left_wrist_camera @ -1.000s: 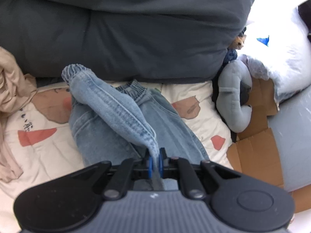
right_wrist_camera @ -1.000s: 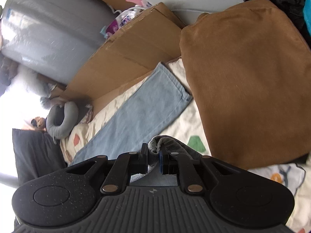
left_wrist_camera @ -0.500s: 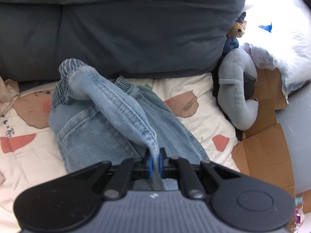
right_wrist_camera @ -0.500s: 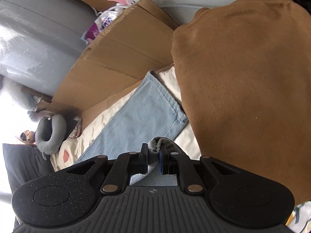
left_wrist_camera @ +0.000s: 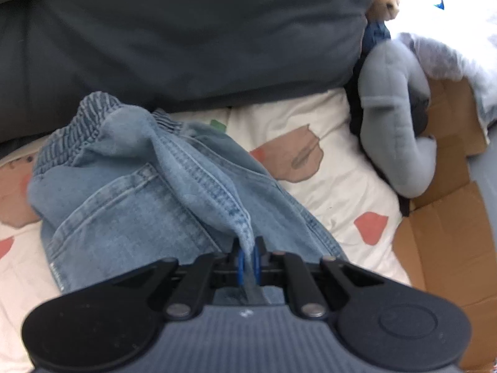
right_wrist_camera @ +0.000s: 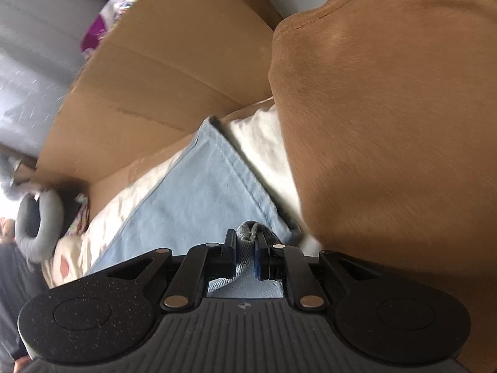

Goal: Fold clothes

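Left claw: the left claw [left_wrist_camera: 247, 253] is clamped on a raised ridge of denim, the seam pinched between its blue pads.
Right claw: the right claw [right_wrist_camera: 245, 250] is clamped on a bunched grey-blue fold of denim that pokes up between its two fingers.
Jeans: the jeans [left_wrist_camera: 149, 205] lie on the bed, directly in front of both claws; in the left wrist view the cloth rises from the pinch toward the gathered elastic waistband [left_wrist_camera: 77, 130], which is lifted and curled over; a back pocket's stitching shows to the left of the ridge.
Leg: in the right wrist view one pant leg [right_wrist_camera: 192, 192] lies flat, stretching away to a hem next to the cardboard.
Bed sheet: the cream sheet [left_wrist_camera: 335, 186] with brown and red patches lies under the jeans.
Brown garment: a brown garment [right_wrist_camera: 391, 130] fills the right of the right wrist view, beside the leg and partly over the sheet.
Cardboard: flattened cardboard [right_wrist_camera: 161, 87] lies beyond the hem and along the bed's edge.
Neck pillow: a grey neck pillow [left_wrist_camera: 394, 118] sits on the sheet's far right, touching the cardboard.
Dark bedding: a dark grey duvet [left_wrist_camera: 186, 37] lies just behind the waistband.
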`<state>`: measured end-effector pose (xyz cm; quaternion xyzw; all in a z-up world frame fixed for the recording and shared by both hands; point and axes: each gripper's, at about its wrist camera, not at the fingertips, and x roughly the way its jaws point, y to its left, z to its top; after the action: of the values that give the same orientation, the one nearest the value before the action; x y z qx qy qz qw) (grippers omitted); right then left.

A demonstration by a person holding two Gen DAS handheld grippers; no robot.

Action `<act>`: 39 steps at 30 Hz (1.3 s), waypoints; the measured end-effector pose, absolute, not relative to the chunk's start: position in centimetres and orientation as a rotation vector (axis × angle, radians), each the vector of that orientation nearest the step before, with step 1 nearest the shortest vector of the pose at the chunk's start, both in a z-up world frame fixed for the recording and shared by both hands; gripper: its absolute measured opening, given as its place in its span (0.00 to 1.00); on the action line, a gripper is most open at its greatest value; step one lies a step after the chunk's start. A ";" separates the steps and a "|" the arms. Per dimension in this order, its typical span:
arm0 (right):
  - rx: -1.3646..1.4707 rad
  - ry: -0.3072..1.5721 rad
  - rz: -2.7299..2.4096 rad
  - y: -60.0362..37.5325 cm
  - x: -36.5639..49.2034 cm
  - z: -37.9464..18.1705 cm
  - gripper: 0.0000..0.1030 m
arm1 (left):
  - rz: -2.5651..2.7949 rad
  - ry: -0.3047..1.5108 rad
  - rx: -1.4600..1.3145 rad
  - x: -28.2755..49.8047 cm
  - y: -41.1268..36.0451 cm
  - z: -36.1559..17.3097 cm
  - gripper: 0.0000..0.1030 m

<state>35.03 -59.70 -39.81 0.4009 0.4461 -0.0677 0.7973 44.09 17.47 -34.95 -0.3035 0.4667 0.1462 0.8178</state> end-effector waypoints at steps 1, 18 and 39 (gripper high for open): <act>0.864 0.953 -0.152 -59.6 35.6 -39.9 0.09 | 0.315 0.999 -0.647 44.4 17.4 -35.3 0.07; 0.846 0.915 -0.188 -58.9 43.6 -40.0 0.09 | 0.276 0.992 -0.696 47.9 18.1 -36.9 0.06; 0.876 0.906 -0.177 -60.6 49.9 -42.9 0.09 | 0.233 1.025 -0.682 54.8 16.6 -39.6 0.06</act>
<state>49.91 -60.62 -42.95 0.4089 0.4232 -0.0827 0.8043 54.82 16.57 -39.59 -0.3191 0.4794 0.1089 0.8102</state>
